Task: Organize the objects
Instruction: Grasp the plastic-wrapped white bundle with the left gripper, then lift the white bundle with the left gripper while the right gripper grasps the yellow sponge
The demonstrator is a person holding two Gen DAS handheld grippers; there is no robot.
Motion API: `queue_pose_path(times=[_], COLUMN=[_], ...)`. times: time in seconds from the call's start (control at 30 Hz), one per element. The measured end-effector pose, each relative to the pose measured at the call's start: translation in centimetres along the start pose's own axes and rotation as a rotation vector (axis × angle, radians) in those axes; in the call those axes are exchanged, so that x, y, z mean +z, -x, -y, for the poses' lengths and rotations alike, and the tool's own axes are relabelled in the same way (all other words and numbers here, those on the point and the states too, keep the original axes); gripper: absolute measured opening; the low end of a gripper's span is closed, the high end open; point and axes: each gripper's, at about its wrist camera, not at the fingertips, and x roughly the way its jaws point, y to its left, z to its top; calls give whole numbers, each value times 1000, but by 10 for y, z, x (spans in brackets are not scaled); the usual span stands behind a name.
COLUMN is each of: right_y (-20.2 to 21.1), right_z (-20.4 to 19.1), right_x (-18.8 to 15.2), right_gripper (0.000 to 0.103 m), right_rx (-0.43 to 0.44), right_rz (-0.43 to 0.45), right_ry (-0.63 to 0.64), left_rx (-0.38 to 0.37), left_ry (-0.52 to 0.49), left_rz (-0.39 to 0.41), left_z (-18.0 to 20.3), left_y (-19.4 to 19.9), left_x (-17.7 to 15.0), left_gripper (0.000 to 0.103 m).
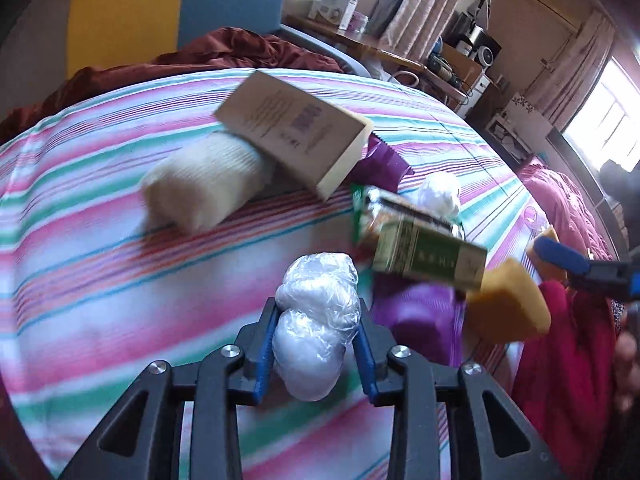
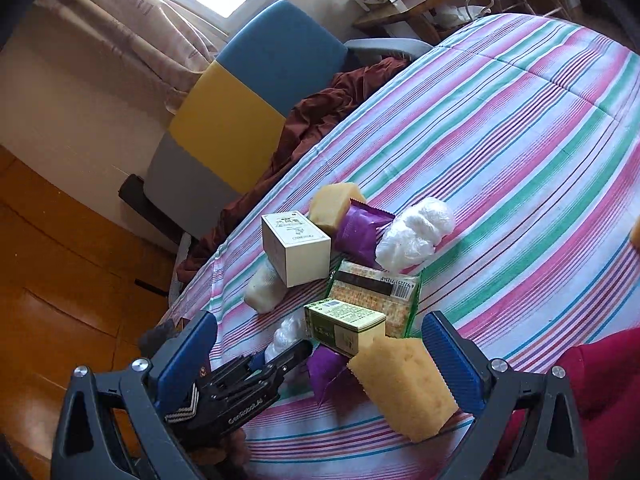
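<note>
Plastic bundle [image 1: 316, 332]: in our left-wrist view, our left gripper [image 1: 316, 344] pinches this white wrapped wad over the striped bedcover [image 1: 120, 280].
Green box [image 1: 430, 254]: at two o'clock from it.
Right-wrist view: our right gripper [image 2: 320, 364] is spread wide, with the yellow sponge [image 2: 404, 388] between its pads [image 2: 452, 364].

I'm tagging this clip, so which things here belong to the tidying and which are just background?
Job: plastic-wrapped white bundle in the left gripper, yellow sponge, green box, white box, purple packet.
Background: chair, maroon blanket, wooden desk.
</note>
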Motion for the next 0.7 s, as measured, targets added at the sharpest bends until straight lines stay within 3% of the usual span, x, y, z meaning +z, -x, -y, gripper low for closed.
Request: queue_pose_path(times=[0.2, 0.3, 0.7], right_y=[-8, -10, -34], right_z=[2, 3, 2], right_x=[1, 1, 1], right_gripper=[103, 103, 103], right_rx=[6, -7, -120], right_rz=[-52, -65, -212], right_ry=[-9, -13, -5], left_rx=[18, 19, 46], left_ry=[38, 4, -80], left_rz=[41, 59, 122], left_z=[-12, -11, -5], left_y=[30, 37, 39], left_x=[-38, -50, -67], left_gripper=[34, 34, 34])
